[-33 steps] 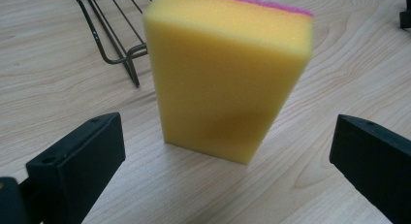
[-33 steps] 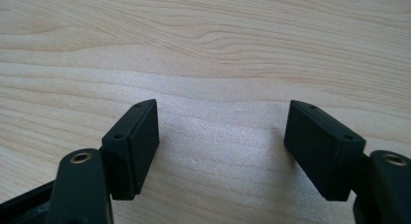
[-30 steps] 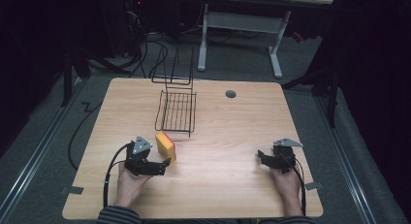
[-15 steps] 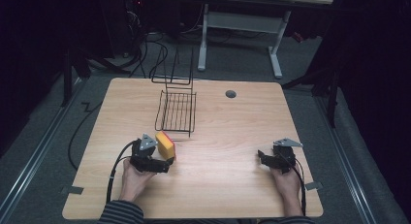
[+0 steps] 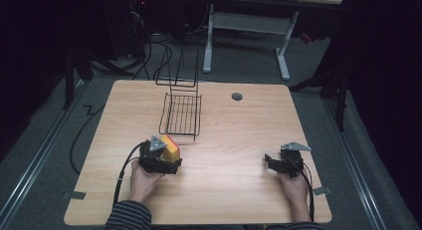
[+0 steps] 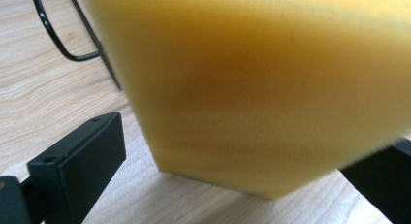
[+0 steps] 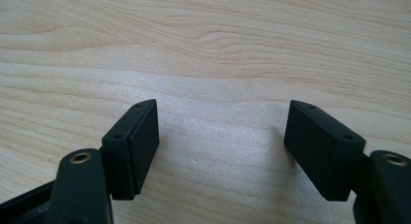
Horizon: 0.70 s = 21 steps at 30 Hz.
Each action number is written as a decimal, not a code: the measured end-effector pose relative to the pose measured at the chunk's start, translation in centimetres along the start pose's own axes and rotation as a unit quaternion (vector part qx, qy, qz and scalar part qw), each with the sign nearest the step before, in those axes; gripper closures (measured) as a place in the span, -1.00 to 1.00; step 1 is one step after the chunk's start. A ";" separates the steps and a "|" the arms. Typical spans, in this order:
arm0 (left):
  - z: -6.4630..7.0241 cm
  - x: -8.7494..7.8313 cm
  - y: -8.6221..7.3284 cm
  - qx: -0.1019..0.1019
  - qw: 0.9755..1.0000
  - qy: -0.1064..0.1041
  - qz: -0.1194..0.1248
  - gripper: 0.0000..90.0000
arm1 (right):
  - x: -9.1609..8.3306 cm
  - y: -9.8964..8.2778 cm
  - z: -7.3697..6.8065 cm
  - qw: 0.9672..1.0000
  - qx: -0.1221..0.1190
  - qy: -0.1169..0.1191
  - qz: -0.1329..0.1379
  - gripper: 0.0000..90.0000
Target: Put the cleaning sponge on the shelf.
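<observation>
In the high view, a sponge (image 5: 170, 148) is seen on the table (image 5: 234, 135) at 7 o'clock, just below a wire rack (image 5: 181, 113), with the left gripper (image 5: 171, 163) brought up around it. The right gripper (image 5: 268, 163) is rested at 4 o'clock, holding nothing. Dark floor, cables and a desk frame are seen beyond.

In the left gripper view, the sponge (image 6: 261, 88) is flanked by wide-spread jaws; contact cannot be told. It is judged light and soft, best pinched across its flat sides.

In the right gripper view, the jaws are spread wide over bare pale wood (image 7: 218, 49).
</observation>
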<state>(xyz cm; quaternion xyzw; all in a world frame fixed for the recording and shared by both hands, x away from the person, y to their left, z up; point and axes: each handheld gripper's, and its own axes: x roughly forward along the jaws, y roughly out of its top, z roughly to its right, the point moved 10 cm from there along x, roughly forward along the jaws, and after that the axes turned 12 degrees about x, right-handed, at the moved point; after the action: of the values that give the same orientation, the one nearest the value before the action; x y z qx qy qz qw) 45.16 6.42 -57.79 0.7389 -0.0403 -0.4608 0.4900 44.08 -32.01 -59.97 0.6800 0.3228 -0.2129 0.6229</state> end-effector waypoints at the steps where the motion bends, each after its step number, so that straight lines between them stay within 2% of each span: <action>1: 0.0 0.0 0.0 0.000 1.000 0.000 0.000 -0.97 | 0.0 0.0 0.0 1.000 0.000 0.000 0.000 -0.36; 4: 0.0 0.2 0.1 -0.001 1.000 0.002 0.001 -0.94 | 0.0 0.0 0.0 1.000 0.000 0.000 0.000 -0.36; 14: -0.1 0.6 -0.1 -0.009 1.000 -0.005 0.004 -0.64 | 0.0 0.0 0.0 1.000 0.000 0.000 0.000 -0.36; 21: 0.0 0.4 -0.1 -0.004 1.000 -0.004 0.009 -0.53 | 0.0 0.0 0.0 1.000 -0.001 0.000 0.001 -0.36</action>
<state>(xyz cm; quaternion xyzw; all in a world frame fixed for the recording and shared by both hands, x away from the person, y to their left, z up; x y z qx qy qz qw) 45.37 6.23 -58.12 0.7344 -0.0469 -0.4597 0.4971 44.09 -32.03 -59.97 0.6797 0.3229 -0.2121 0.6236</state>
